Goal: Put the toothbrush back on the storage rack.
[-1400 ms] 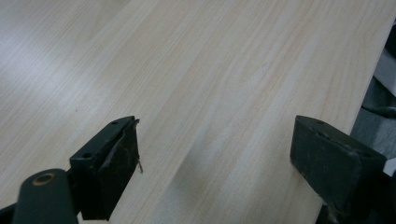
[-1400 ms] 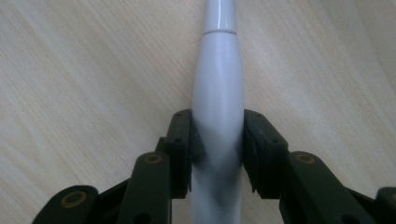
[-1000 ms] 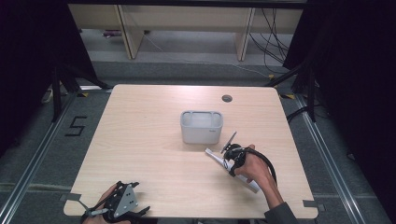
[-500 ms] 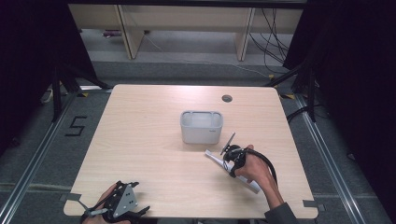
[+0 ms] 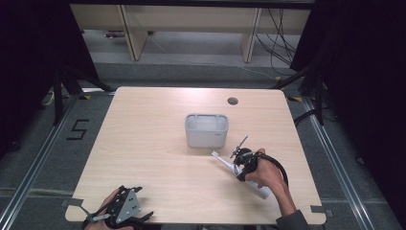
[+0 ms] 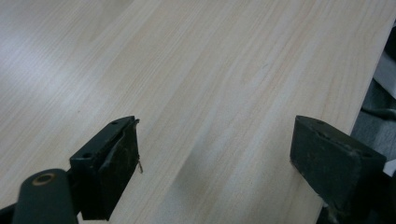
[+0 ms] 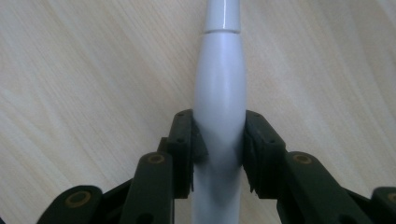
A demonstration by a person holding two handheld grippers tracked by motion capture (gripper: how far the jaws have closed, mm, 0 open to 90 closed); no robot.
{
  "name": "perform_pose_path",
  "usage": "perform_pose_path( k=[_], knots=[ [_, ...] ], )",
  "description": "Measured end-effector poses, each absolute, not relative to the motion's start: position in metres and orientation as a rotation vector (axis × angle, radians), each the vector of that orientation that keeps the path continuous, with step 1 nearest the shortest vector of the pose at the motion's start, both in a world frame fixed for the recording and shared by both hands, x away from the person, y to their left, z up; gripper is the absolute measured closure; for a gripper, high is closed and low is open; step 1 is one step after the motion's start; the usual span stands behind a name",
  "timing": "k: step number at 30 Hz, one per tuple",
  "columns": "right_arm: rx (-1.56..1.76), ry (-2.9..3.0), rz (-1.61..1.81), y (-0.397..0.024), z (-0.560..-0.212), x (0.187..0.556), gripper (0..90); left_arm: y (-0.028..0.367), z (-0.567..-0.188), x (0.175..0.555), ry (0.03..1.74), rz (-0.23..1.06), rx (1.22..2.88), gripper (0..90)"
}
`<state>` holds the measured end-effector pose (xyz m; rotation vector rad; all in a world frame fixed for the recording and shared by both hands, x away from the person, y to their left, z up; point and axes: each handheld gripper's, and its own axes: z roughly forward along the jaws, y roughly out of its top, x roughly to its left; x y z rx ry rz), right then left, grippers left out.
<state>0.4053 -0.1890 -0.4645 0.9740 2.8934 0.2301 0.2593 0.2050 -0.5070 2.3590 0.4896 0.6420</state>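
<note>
- one pale wooden table, square-topped with rounded corners, with one small dark round hole near its far edge, right of centre.
- one grey open-topped container stands upright near the middle of the table, apart from both grippers.
- two grippers, one in each hand of the person.
- the right gripper is at the near right of the table, just in front and to the right of the container. in the right gripper view its two black jaws are pressed in against both sides of one white electric toothbrush handle, which they hold around its thick body.
- that one toothbrush lies low over the table, slanting from near the container toward the near right edge; whether it touches the wood, i cannot tell.
- the left gripper sits at the near left edge of the table. in the left gripper view its two jaws stand wide apart with bare wood between them, holding nothing.
</note>
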Motion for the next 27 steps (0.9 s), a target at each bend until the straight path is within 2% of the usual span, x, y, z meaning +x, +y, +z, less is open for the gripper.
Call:
perform_pose_path(
  k=[14, 27],
  knots=[
    [0.975, 2.772, 0.691, -0.208, -0.426, 0.398, 67.0, 0.205, -0.507, 0.259, 0.491, 0.64, 2.358, 15.0],
    [0.974, 2.628, 0.927, -0.21, -0.417, 0.398, 67.0, 0.206, -0.506, 0.26, 0.494, 0.63, 2.355, 15.0]
  ],
)
